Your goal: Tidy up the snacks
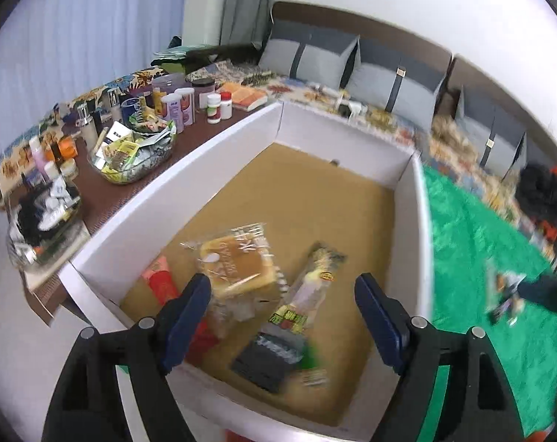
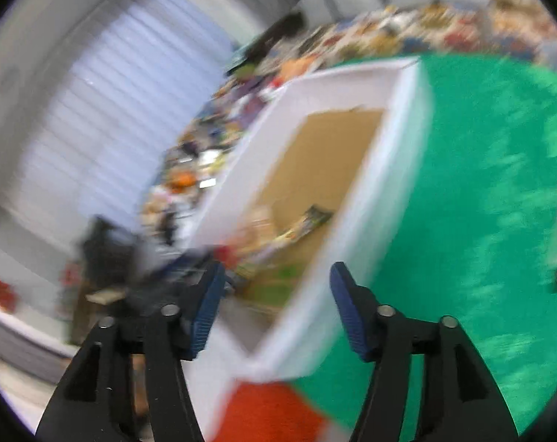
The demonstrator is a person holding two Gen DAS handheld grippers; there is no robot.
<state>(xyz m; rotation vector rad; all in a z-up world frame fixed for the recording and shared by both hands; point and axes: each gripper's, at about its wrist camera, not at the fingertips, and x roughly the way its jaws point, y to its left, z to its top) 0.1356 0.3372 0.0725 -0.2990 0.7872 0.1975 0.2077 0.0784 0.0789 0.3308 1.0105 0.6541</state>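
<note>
A white box [image 1: 352, 129] with a brown cardboard floor stands on a green cloth [image 1: 481, 258]. Inside it lie a clear-wrapped cake [image 1: 234, 261], a red packet [image 1: 162, 283], a long yellow-and-green snack packet [image 1: 311, 287] and a dark packet [image 1: 267, 361]. My left gripper [image 1: 284, 283] hangs open above the box's near end, nothing between its blue pads. In the blurred right wrist view my right gripper [image 2: 278, 270] is open and empty over the near corner of the white box [image 2: 352, 84], with the snacks [image 2: 300, 224] inside it.
Left of the box a brown side table [image 1: 105, 191] carries bottles, jars [image 1: 182, 107] and glass bowls of sachets [image 1: 131, 154]. Grey cushions [image 1: 315, 55] line the back. A small blurred packet [image 1: 507, 294] and a black furry thing [image 1: 543, 195] sit at the cloth's right side.
</note>
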